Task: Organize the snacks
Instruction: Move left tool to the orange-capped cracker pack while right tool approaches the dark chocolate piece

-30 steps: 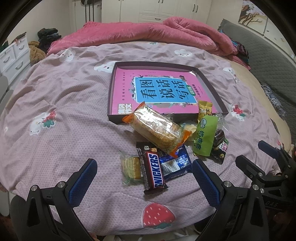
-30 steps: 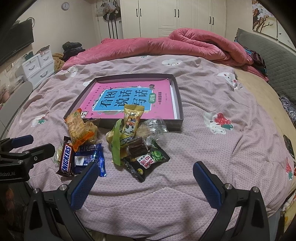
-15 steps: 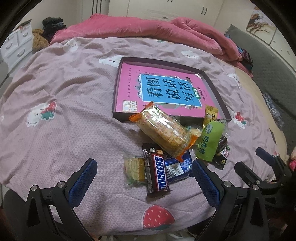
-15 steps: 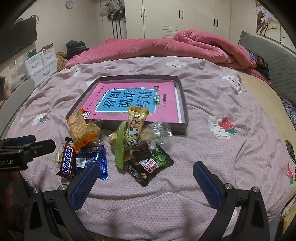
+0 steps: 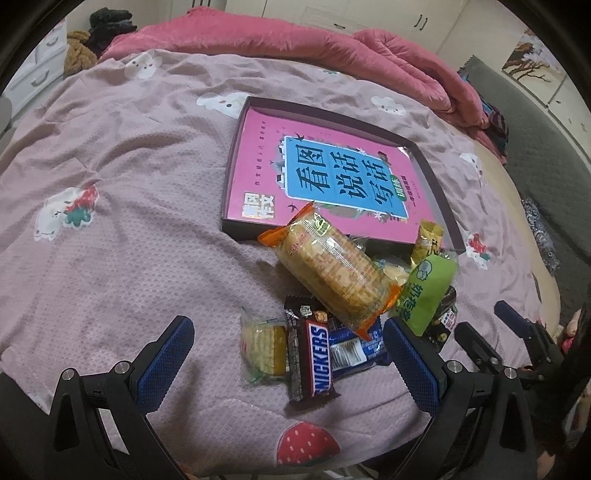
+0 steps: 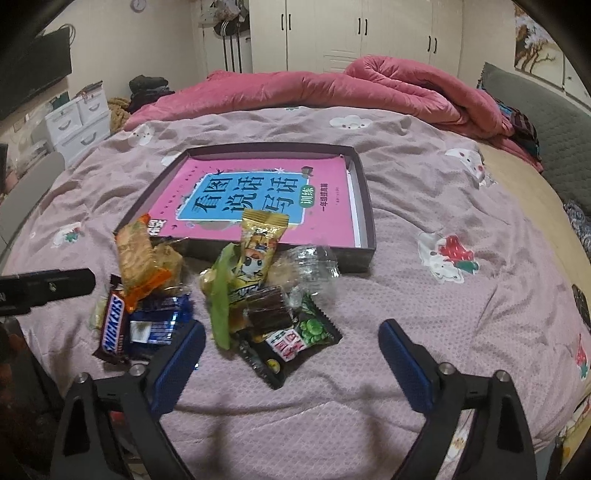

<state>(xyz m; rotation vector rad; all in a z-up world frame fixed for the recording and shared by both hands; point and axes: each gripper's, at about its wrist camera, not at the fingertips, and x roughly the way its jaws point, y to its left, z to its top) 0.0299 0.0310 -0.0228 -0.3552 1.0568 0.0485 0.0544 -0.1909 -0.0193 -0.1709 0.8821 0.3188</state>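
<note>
A pile of snacks lies on the bed in front of a shallow dark box [image 5: 231, 173] [image 6: 364, 184] that holds a pink book [image 5: 258, 162] [image 6: 258, 184]. The pile has a Snickers bar [image 5: 312, 360] [image 6: 112, 326], a blue wrapper [image 5: 356, 349], a long cracker pack [image 5: 332, 266] [image 6: 138, 254], a small cracker packet [image 5: 264, 347], a green packet [image 5: 424, 291], a yellow packet [image 6: 258, 251] and a black packet [image 6: 291, 341]. My left gripper [image 5: 286, 354] is open, just before the Snickers bar. My right gripper [image 6: 291, 354] is open, above the black packet.
The bed has a mauve patterned cover [image 5: 129, 184]. A rolled pink quilt [image 6: 314, 88] lies at the far side. A grey headboard [image 6: 554, 122] is at the right, white drawers [image 6: 79, 118] at the left, wardrobes [image 6: 332, 33] behind.
Both grippers have moved forward and lower toward the snack pile. Both stay open. The snacks have not moved.
</note>
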